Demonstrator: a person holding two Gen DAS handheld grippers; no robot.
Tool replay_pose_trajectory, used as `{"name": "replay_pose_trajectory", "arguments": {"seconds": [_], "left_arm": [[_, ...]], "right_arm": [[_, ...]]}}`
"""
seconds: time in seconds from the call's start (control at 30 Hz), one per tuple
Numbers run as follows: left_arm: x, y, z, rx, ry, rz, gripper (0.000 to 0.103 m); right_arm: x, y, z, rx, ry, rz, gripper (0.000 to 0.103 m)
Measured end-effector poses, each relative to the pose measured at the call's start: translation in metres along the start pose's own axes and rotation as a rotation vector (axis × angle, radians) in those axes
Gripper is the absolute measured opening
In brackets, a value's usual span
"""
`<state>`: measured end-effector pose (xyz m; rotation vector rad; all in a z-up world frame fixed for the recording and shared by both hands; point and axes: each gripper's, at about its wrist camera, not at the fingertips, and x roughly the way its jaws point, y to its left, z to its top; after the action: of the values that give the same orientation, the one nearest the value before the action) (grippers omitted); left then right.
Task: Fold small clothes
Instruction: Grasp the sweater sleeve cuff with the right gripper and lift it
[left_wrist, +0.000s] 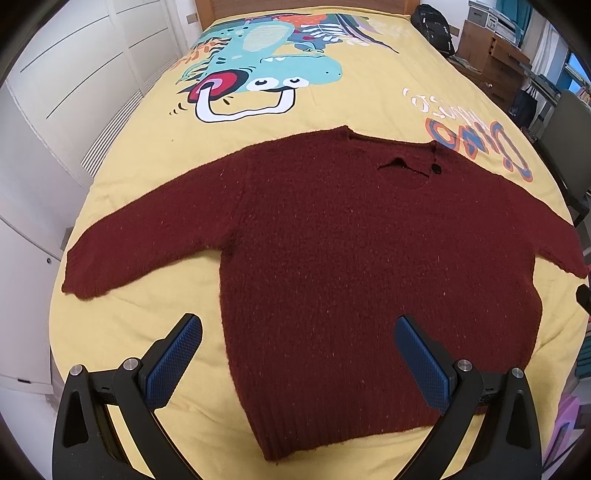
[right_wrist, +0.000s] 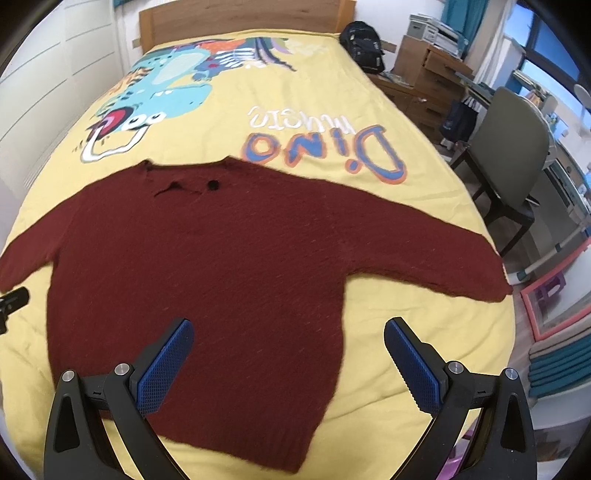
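Sweater (left_wrist: 332, 240), a small dark-red knit, lies spread flat on the yellow bedspread (left_wrist: 147, 147), hem toward both claws, neckline with its dark button (left_wrist: 437, 168) at the far end, and both sleeves stretched out sideways. Its long axis therefore runs across the claws' line of sight, sleeve tip to sleeve tip, while the body runs straight away from them. The left gripper (left_wrist: 298, 345) hangs above the hem with its blue pads wide apart and nothing between them; the body's left edge falls just inside its left finger, and the left sleeve (left_wrist: 122, 254) lies ahead and off to its left. The right gripper (right_wrist: 289, 349) is likewise spread and empty, with the body's right edge between its fingers and the right sleeve (right_wrist: 424, 251) ahead and to its right. By that layout each claw looks nearer its own sleeve, so a first fold inward would probably start with a reach forward and outward on either side. The left wrist view shows the left cuff whole but loses the right one at the frame edge; the right wrist view shows the right cuff lying at the bed's edge, near a chair (right_wrist: 517, 155), and cuts the left sleeve short.
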<state>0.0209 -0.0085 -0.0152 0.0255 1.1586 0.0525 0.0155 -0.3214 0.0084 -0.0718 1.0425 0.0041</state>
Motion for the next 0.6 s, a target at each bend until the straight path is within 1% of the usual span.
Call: {"name": "replay_pose_trajectory", "arguments": {"seconds": [0.13,0.23,0.37,0.47,0.53,0.6], "left_arm": [[0.008,-0.001,0.015,0.011,-0.002,-0.002,0.102],[0.015,-0.003,0.026,0.019,-0.012,-0.001,0.102],[0.031,-0.003,0.042,0.015,-0.006,-0.014,0.102],[0.05,-0.004,0.05,0.021,0.021,0.002,0.102],[0.062,-0.004,0.054,0.025,0.042,0.008,0.102],[0.073,-0.003,0.054,0.027,0.059,0.018,0.102]], "right_arm": [[0.015,-0.038,0.008,0.046,-0.02,-0.051,0.103],[0.033,-0.079,0.014,0.11,-0.024,-0.076,0.103],[0.065,-0.149,0.017,0.249,0.002,-0.106,0.103],[0.089,-0.2,0.015,0.355,0.016,-0.122,0.103],[0.107,-0.234,0.011,0.425,0.038,-0.16,0.103],[0.119,-0.259,0.006,0.475,0.054,-0.185,0.103]]}}
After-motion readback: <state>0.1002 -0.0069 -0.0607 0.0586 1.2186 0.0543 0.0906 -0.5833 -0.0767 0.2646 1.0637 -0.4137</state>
